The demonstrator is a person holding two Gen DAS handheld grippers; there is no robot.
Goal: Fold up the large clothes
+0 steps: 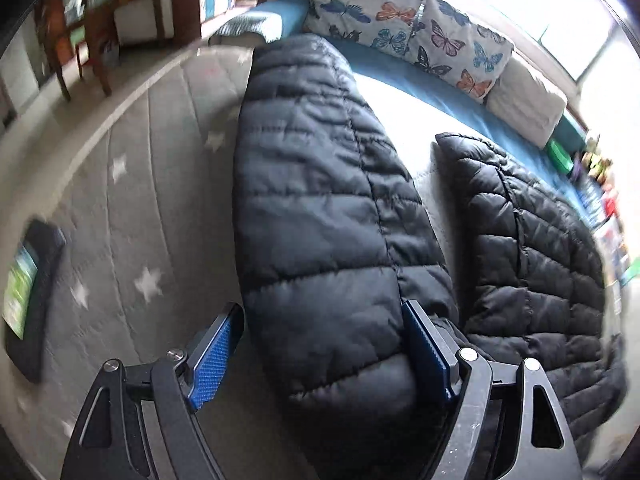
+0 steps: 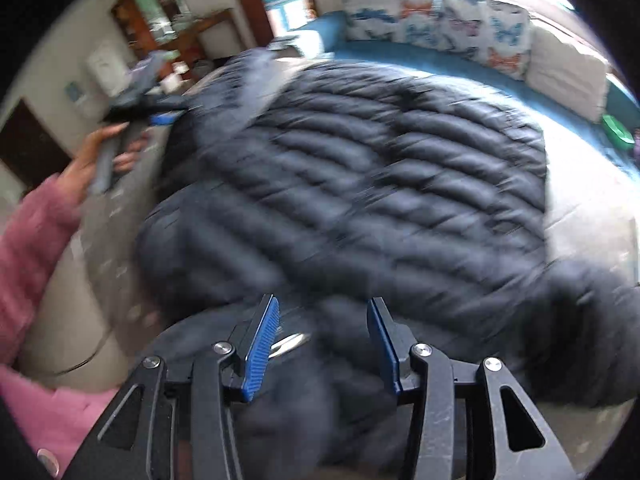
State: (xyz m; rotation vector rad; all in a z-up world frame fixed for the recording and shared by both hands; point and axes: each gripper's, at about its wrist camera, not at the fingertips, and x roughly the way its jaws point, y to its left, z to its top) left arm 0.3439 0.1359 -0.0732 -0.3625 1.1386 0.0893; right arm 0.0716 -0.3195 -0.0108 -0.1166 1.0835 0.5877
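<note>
A black puffer jacket point(image 1: 528, 240) lies spread on a grey star-print bedspread point(image 1: 140, 208). One long sleeve point(image 1: 320, 200) runs from it towards my left gripper point(image 1: 322, 310). That gripper is open wide astride the sleeve's end: the right pad touches the fabric and the left pad stands clear of it. In the blurred right wrist view the jacket's body point(image 2: 380, 168) fills the middle. My right gripper point(image 2: 323, 302) has bunched jacket fabric and a metal zip pull point(image 2: 290, 344) filling the gap between its pads. A hand point(image 2: 92, 156) in a pink sleeve holds the left gripper point(image 2: 136, 108) at the upper left.
Butterfly-print pillows point(image 1: 404, 28) and a white pillow point(image 1: 524, 108) line the far side of the bed on a blue sheet. A dark tablet with a lit green screen point(image 1: 28, 296) lies on the bedspread at the left. A wooden desk point(image 1: 100, 20) stands beyond.
</note>
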